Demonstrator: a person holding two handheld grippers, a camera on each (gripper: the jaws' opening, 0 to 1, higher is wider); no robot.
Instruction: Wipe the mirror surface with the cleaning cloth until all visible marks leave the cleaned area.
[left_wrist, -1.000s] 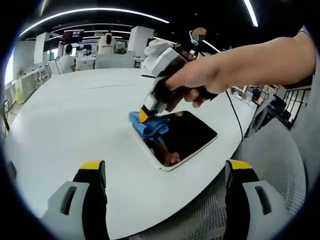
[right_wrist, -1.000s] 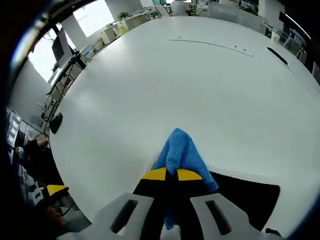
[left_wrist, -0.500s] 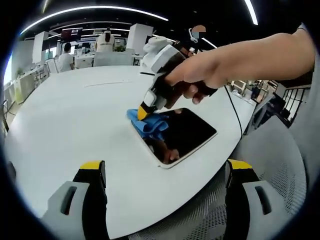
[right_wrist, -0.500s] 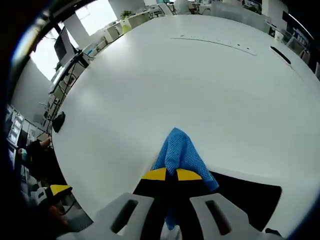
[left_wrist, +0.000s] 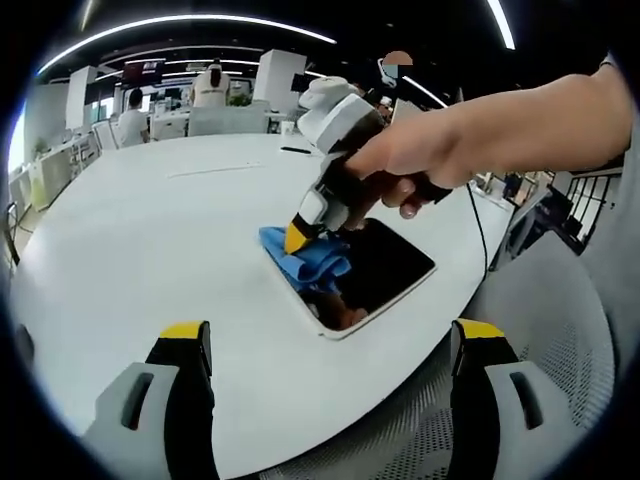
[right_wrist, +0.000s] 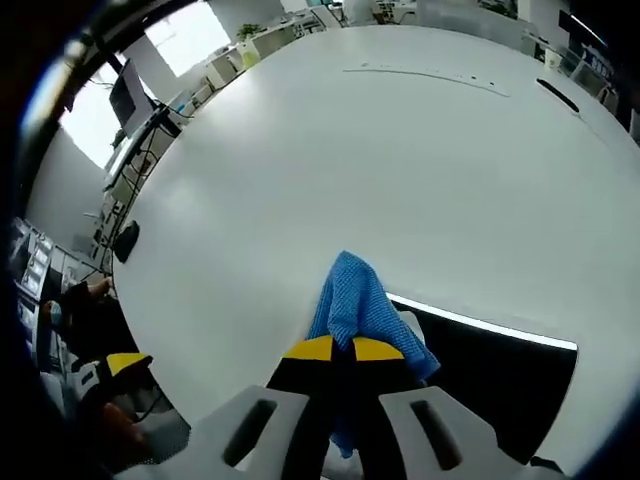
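In the left gripper view, your left gripper (left_wrist: 330, 345) hangs over the near edge of the white table (left_wrist: 130, 230), its two yellow-tipped jaws standing wide apart with nothing between them. Beyond it, the mirror (left_wrist: 370, 270), a dark rectangular panel with a pale frame, lies flat on the table near the right-hand edge. Your right hand (left_wrist: 405, 165) brings the right gripper (left_wrist: 297, 237) down at a slant onto the mirror's far-left corner, its yellow tip pressing the blue cleaning cloth (left_wrist: 312, 262), which is bunched across that corner and spills partly onto the table. A dark cable (left_wrist: 472, 225) runs down past the mirror's right side, and people sit at desks far behind. In the right gripper view, your right gripper (right_wrist: 343, 349) has its jaws closed together, clamped on the cleaning cloth (right_wrist: 355, 305), whose blue folds rise just past the yellow tips. The mirror (right_wrist: 500, 380) lies under and to the right of the jaws, its pale edge running beside the cloth, with the white table (right_wrist: 330, 150) spreading beyond it.
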